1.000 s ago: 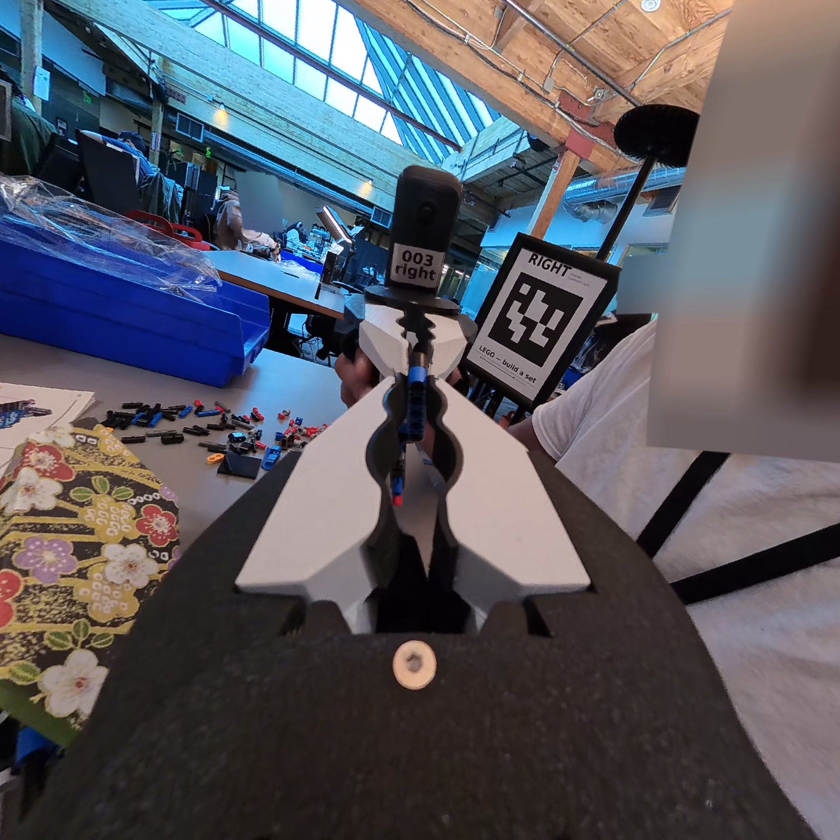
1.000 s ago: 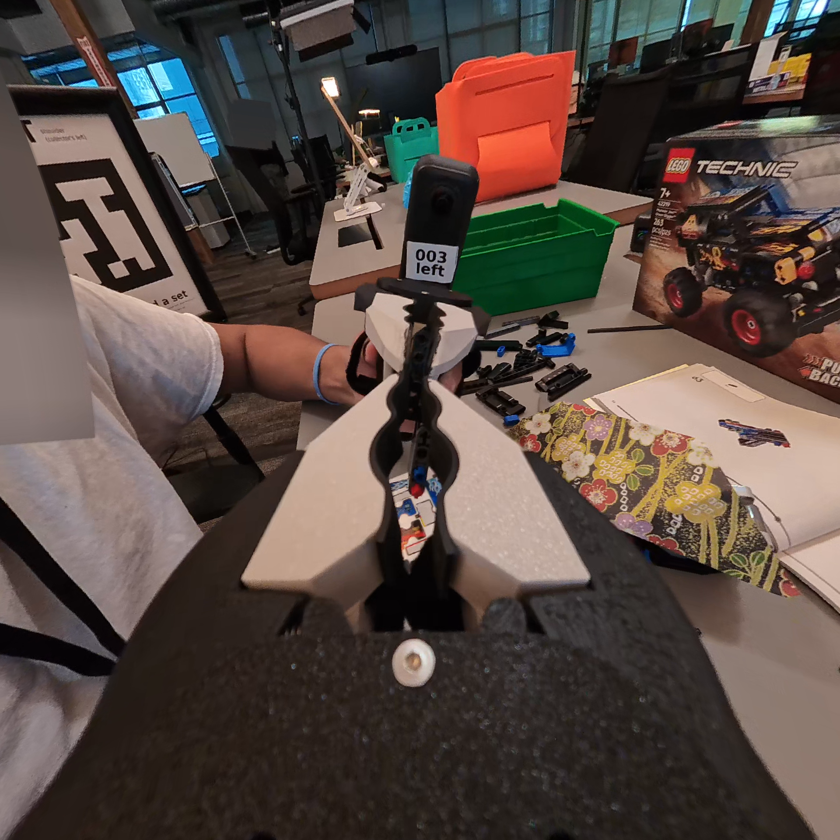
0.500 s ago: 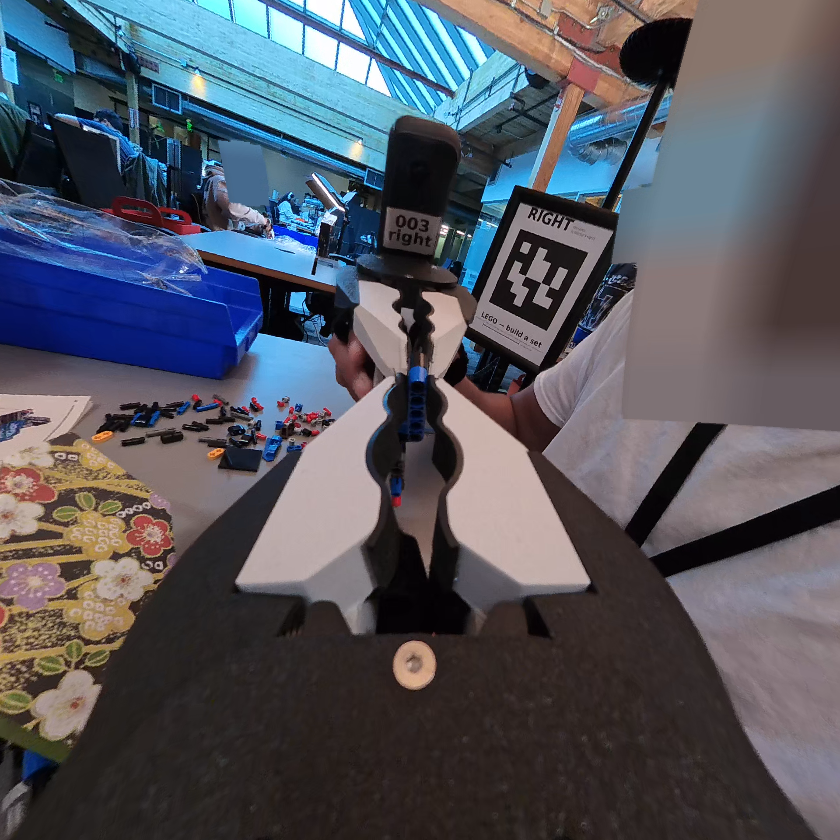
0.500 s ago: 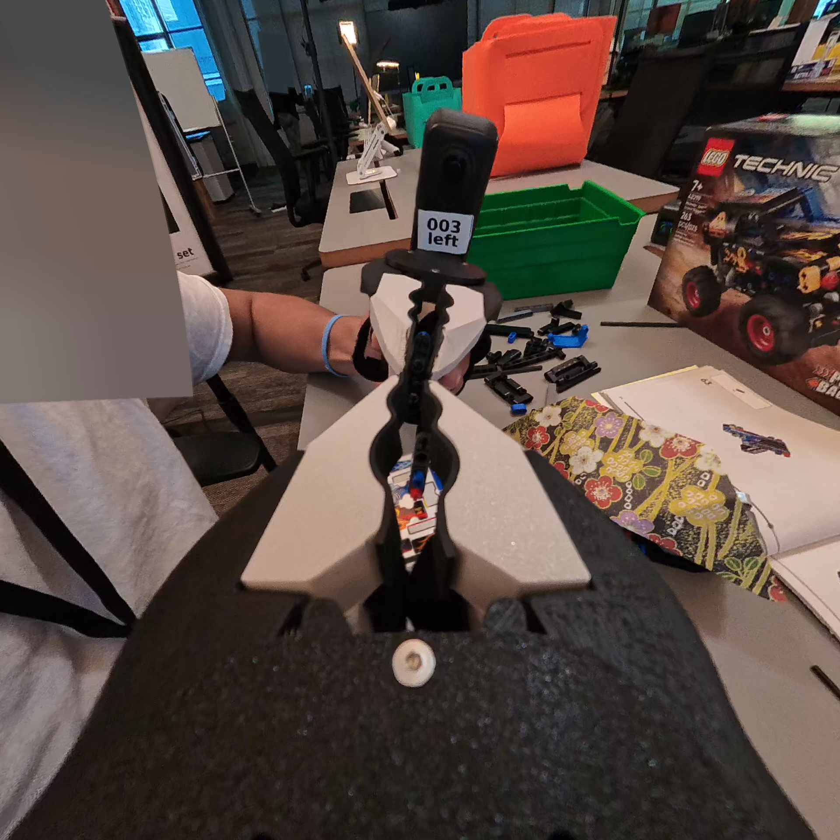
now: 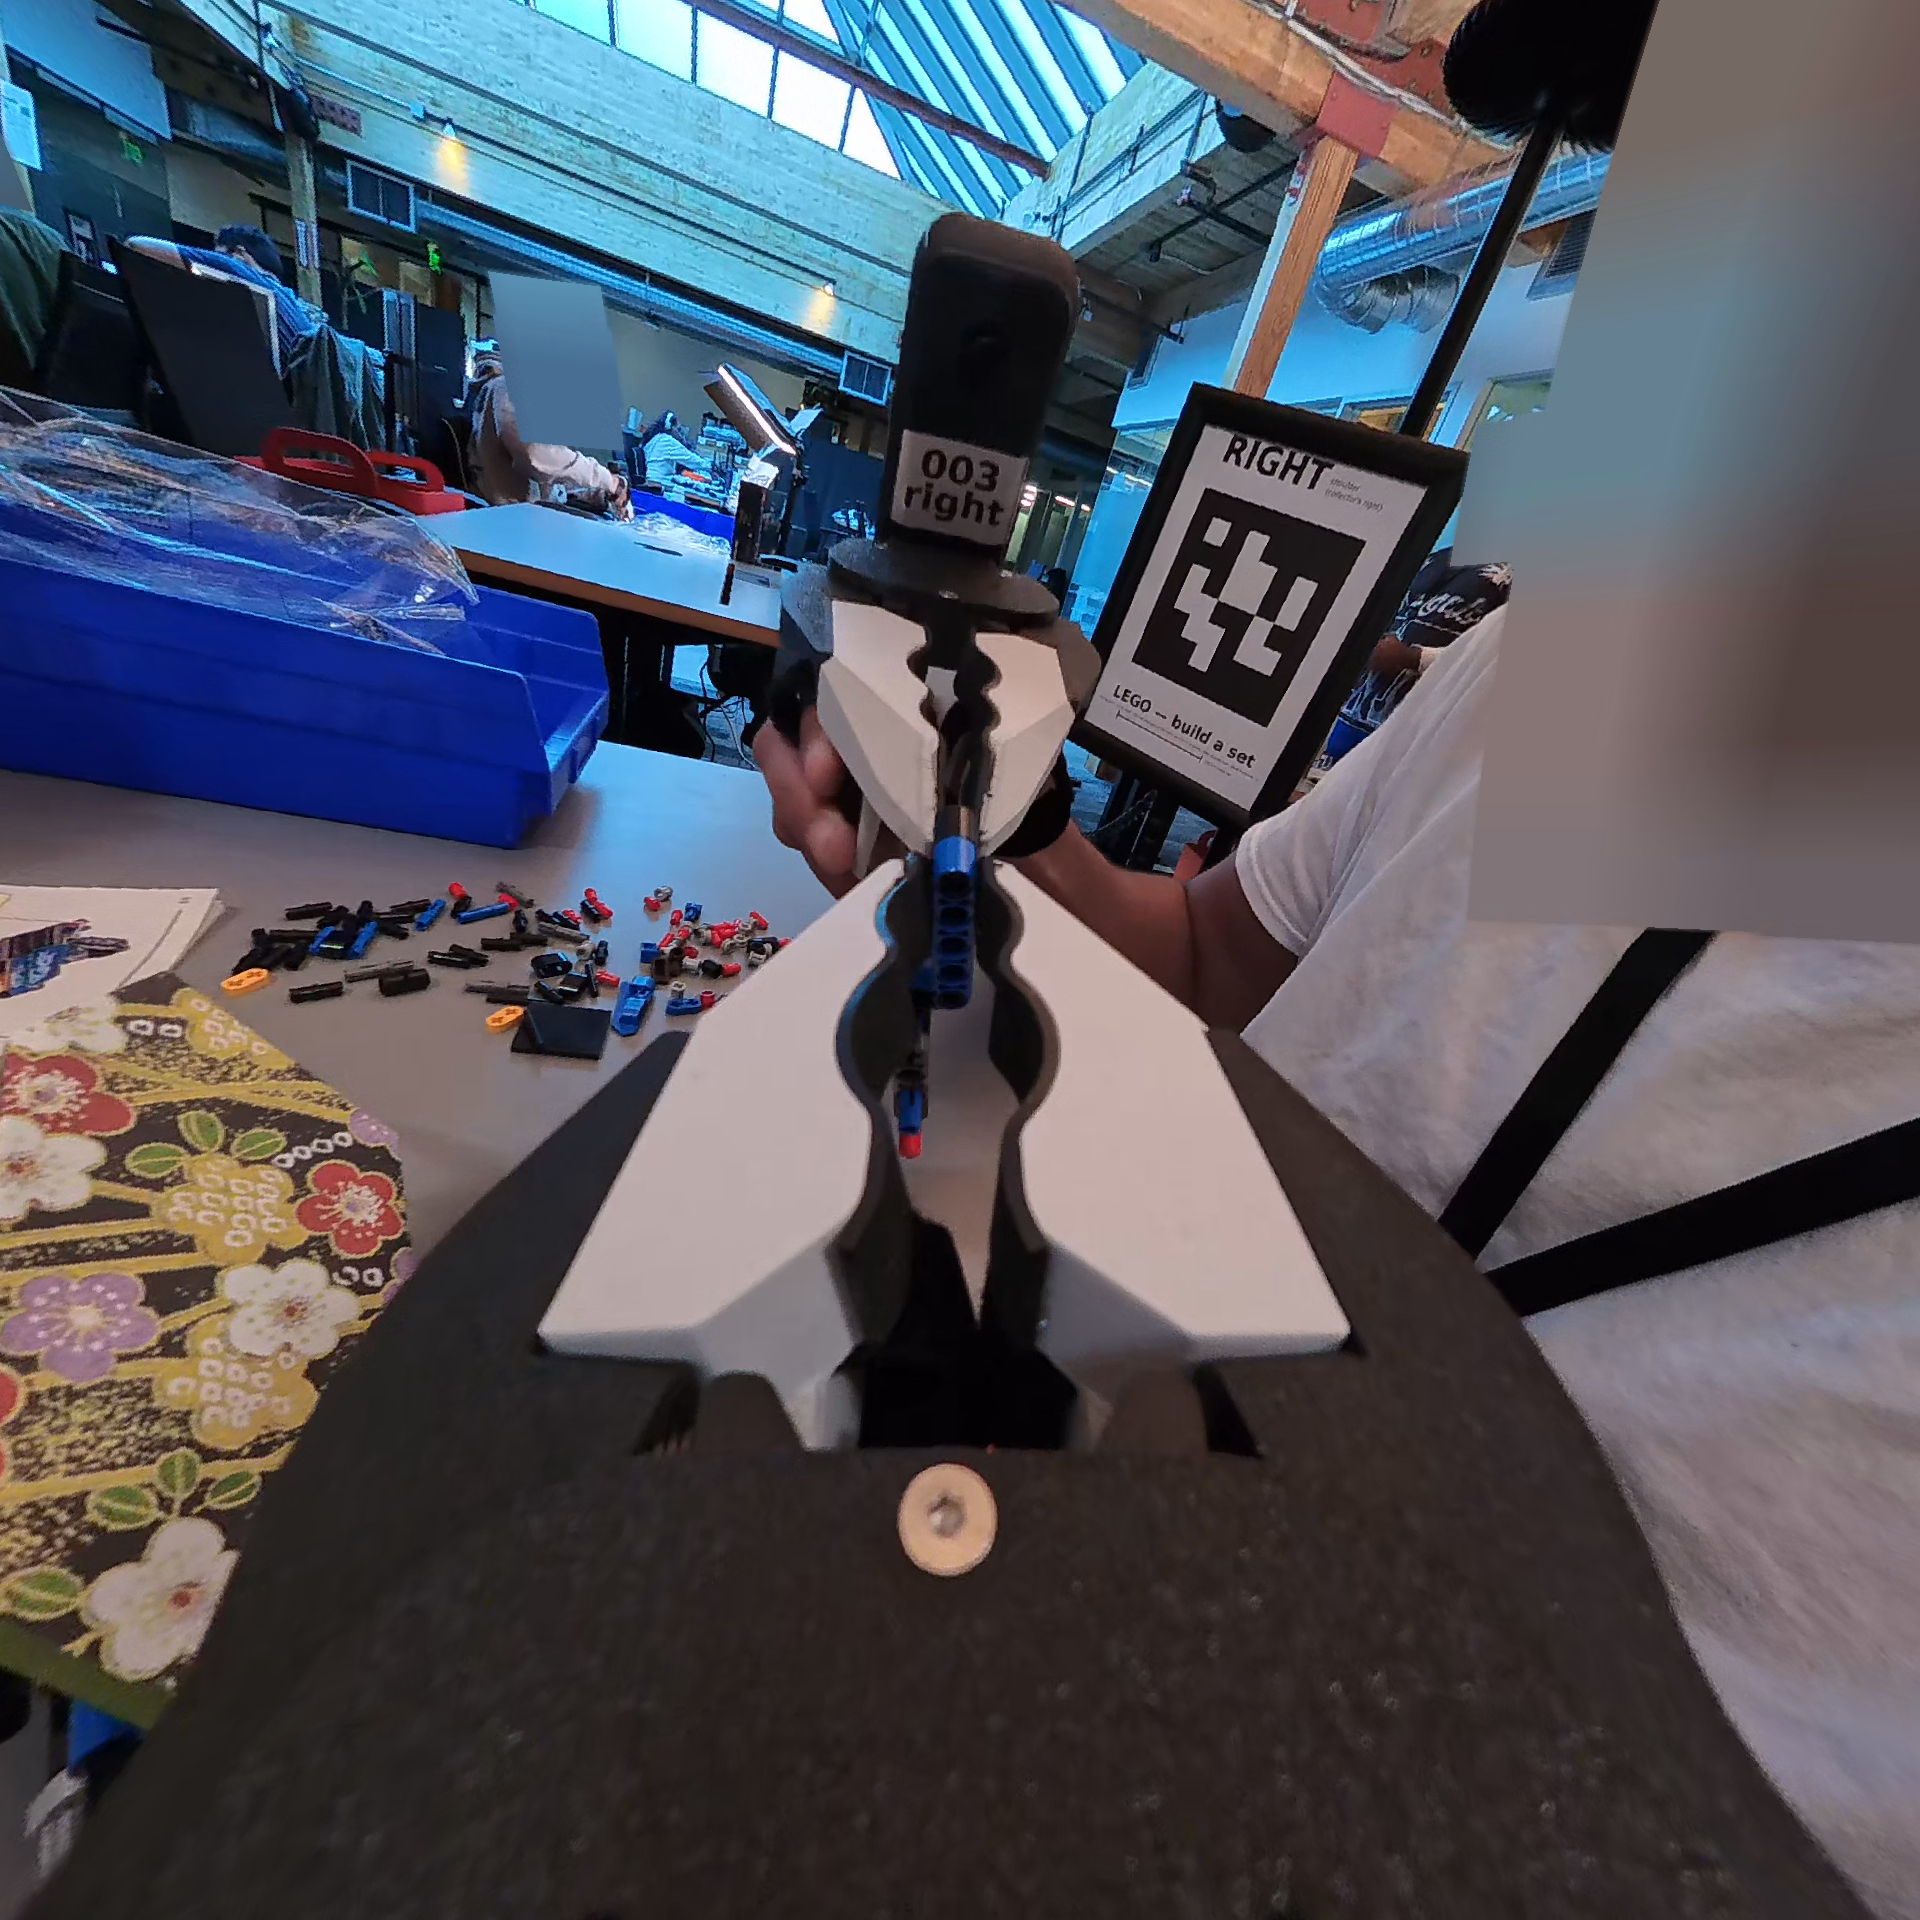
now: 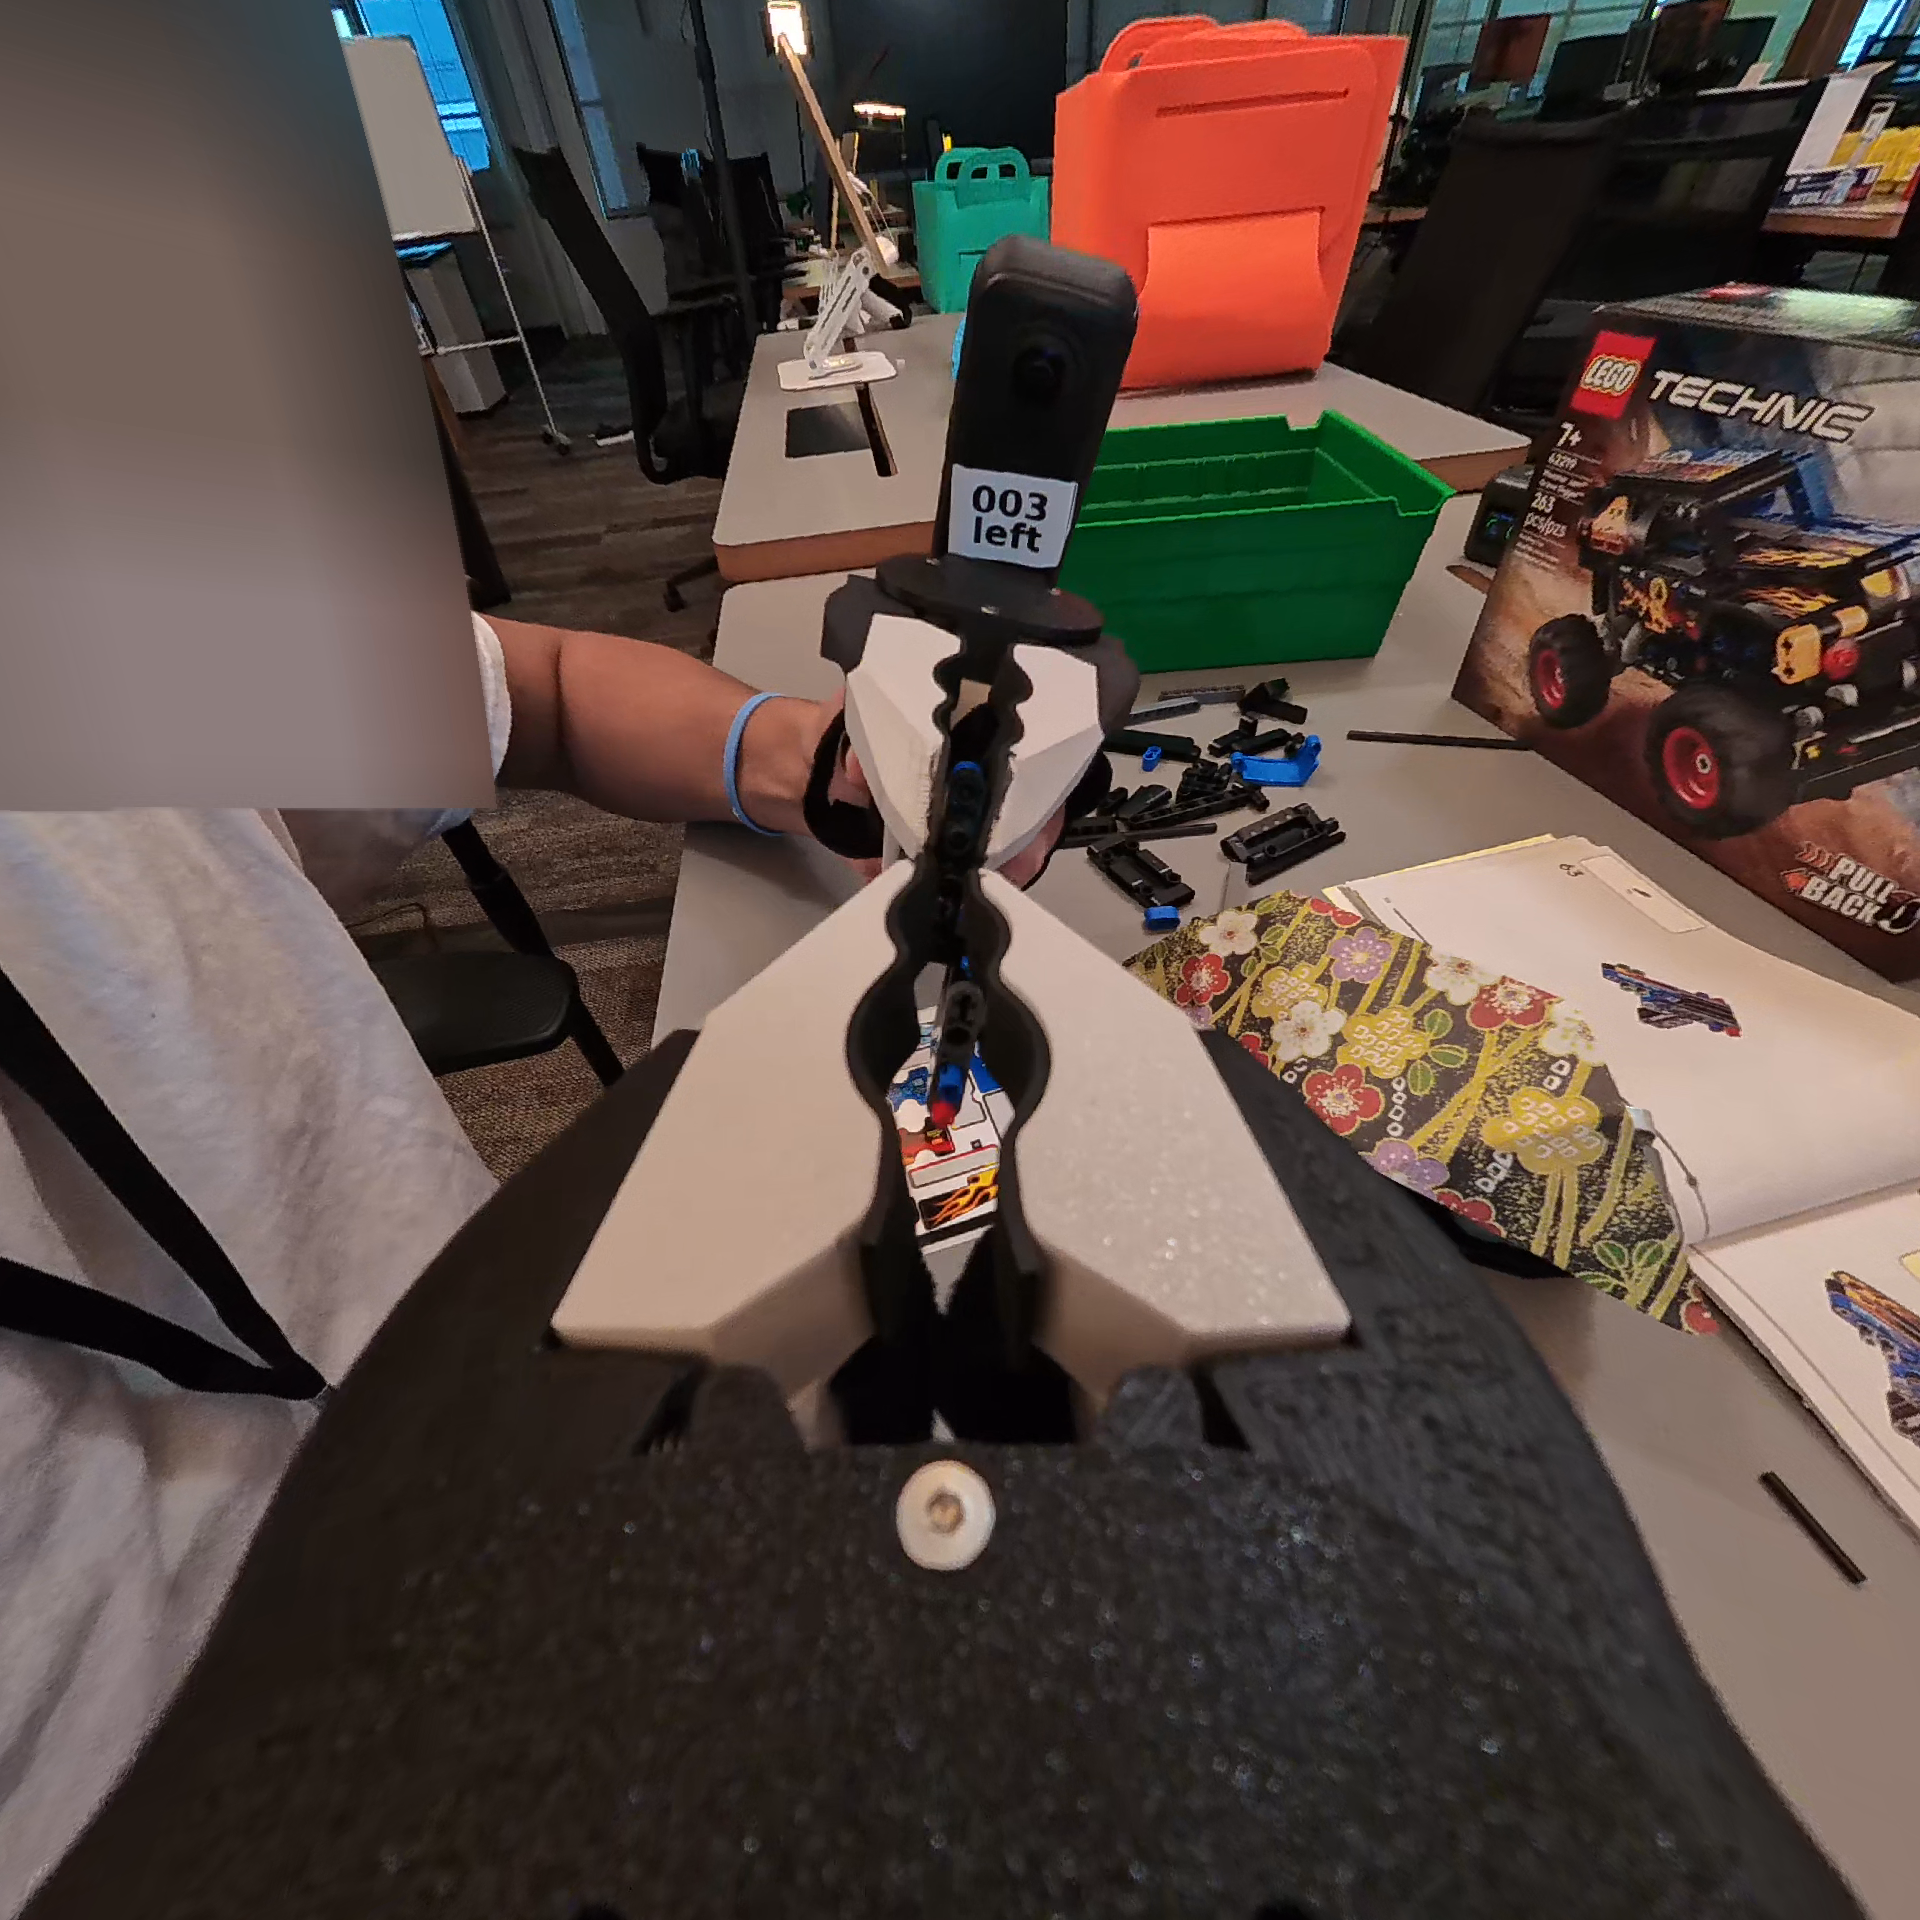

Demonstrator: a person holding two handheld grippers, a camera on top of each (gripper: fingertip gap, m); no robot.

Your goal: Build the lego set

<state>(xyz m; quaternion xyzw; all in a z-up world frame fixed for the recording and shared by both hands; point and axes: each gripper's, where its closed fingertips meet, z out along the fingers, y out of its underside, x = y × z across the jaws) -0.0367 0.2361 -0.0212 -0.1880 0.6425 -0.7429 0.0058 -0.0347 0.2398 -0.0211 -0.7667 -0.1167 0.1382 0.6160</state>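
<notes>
So the thing being built is a skinny sub-assembly, a blue beam [image 5: 952, 925] with a black beam [image 6: 962, 821] running along it and a little red-tipped pin [image 5: 910, 1127] sticking out one end, and it's held up in the air between the two tools, well above the table [image 5: 665, 821]. The left gripper [image 5: 940, 883] is pinching the blue end, and the right gripper [image 6: 951, 894] is clamped down on the black end, so both sets of jaws are pressed together on the same piece from opposite sides, nearly tip to tip. My guess is this is a press-fit step, seating one beam onto the other. To do it well I'd keep both tools on one straight line and push along the length, not twist, since a thin stack like this probably bends or pops apart if the ends go crooked. Also don't loosen either pinch until it feels seated. Loose parts [image 5: 540, 951] lie scattered on the table below, with the floral cloth [image 6: 1455, 1081], the instruction booklet [image 6: 1662, 966] and the set box [image 6: 1714, 582] off to the side.
</notes>
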